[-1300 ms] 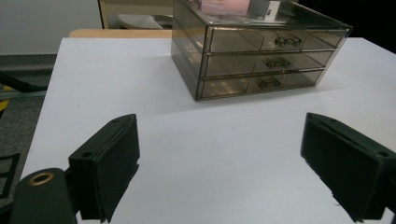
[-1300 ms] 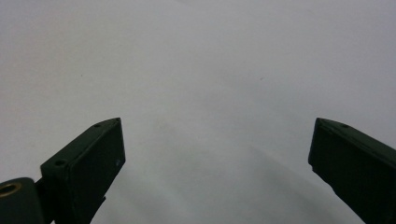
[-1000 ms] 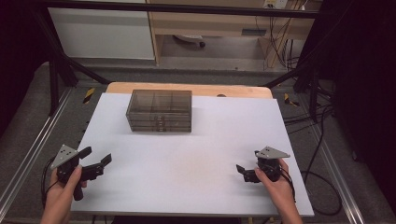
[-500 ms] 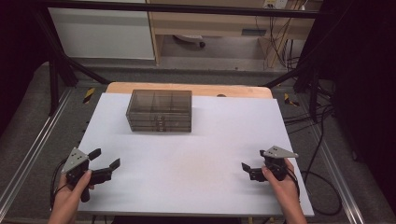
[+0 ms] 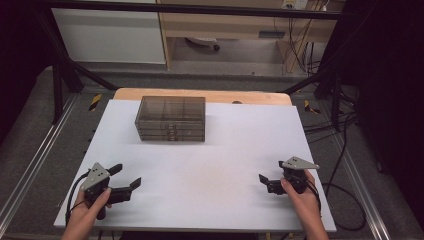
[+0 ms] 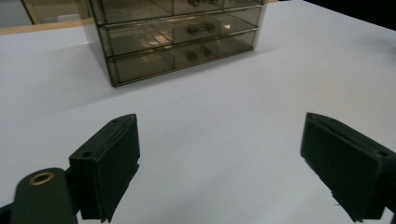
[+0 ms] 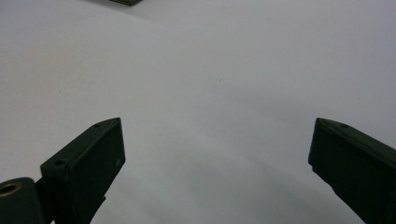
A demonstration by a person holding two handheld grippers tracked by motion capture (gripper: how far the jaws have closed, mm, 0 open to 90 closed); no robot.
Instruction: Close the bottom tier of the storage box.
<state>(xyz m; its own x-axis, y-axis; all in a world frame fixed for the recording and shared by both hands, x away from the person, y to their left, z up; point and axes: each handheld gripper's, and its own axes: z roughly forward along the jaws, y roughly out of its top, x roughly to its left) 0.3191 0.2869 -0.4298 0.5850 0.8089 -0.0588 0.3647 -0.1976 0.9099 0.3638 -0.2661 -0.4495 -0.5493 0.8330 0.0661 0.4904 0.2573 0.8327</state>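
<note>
White worktop carries my smoky drawer box at the back; left gripper and right gripper (both gaping, empty) hover near me

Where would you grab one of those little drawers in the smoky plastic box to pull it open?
Probably by the small handle at the middle of a drawer front on the drawer box, coming from the near side, where the fronts face the person. The handles are the only parts jutting out. The left gripper, jaws wide apart, already looks towards them.

Left gripper fingers spread wide, smoky drawer box ahead, white table
</note>
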